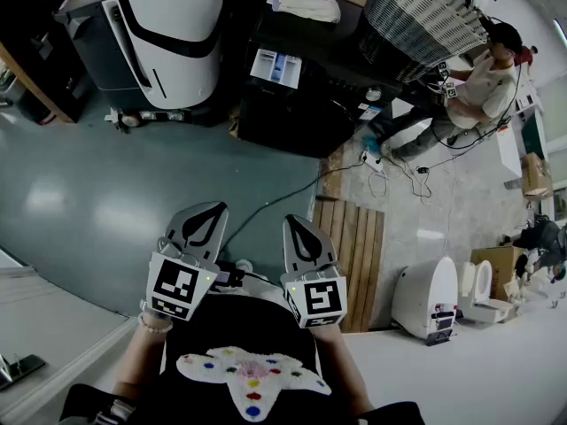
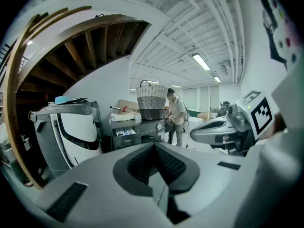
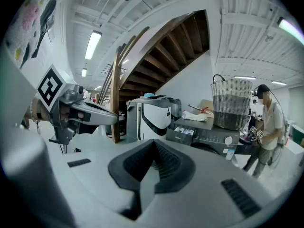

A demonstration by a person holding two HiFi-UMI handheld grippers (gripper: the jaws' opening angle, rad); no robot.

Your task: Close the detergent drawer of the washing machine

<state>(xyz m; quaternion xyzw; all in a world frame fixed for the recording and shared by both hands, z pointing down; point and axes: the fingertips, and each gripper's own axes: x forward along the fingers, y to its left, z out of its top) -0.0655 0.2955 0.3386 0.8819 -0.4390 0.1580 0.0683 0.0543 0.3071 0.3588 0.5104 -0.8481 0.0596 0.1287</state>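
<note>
The dark washing machine (image 1: 301, 96) stands far ahead across the floor, and its detergent drawer (image 1: 275, 65) sticks out open at the top left with white and blue inside. In the gripper views the drawer (image 2: 124, 133) (image 3: 185, 131) shows as a small light strip on the machine's front. My left gripper (image 1: 203, 222) (image 2: 154, 146) and right gripper (image 1: 302, 233) (image 3: 153, 144) are held side by side close to my body, far from the machine. Both are shut with nothing between the jaws.
A woven basket (image 1: 416, 16) and a white cloth (image 1: 304, 0) lie on the machine's top. A large white and grey unit (image 1: 151, 34) stands to its left. A person (image 1: 474, 91) works at its right. A wooden pallet (image 1: 352, 255), cables and toilets (image 1: 427, 299) lie to my right.
</note>
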